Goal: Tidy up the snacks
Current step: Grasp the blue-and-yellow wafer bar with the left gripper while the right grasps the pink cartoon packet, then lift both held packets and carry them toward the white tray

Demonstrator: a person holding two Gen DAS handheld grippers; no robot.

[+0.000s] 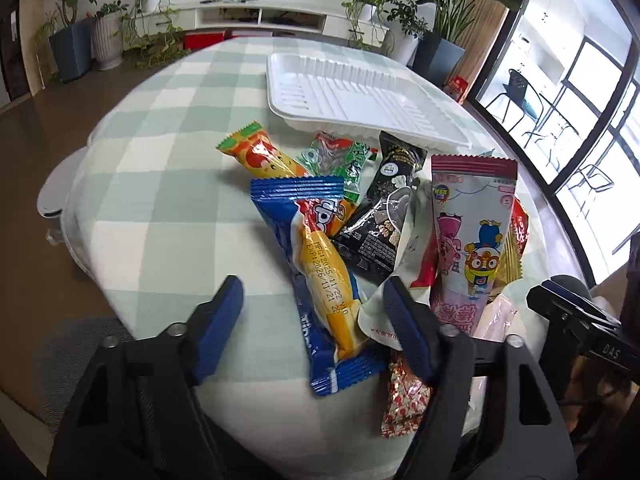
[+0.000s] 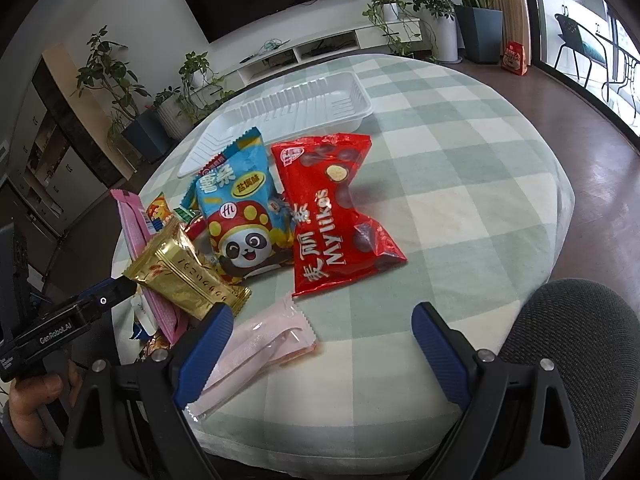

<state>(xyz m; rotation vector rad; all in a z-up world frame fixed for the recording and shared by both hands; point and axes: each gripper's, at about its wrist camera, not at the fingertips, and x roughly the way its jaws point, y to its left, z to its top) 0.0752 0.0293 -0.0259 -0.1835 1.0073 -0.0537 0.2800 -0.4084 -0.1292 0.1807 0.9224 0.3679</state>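
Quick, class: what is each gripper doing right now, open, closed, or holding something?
Left gripper: open, astride the blue and yellow snack packet, pads not pressing it.
Right gripper: open, holding nothing, over the pale pink packet.

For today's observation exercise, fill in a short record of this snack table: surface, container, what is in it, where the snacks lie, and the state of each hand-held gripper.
Surface: checked tablecloth
Container: white plastic tray, at the far side
Tray contents: nothing in it
Snacks: heaped on the cloth in front of the tray
Nearest left hand-held gripper: blue wafer packet, between open fingers, not pinched
Nearest right hand-held gripper: pale pink packet, beside its left finger
Right hand-held gripper: open
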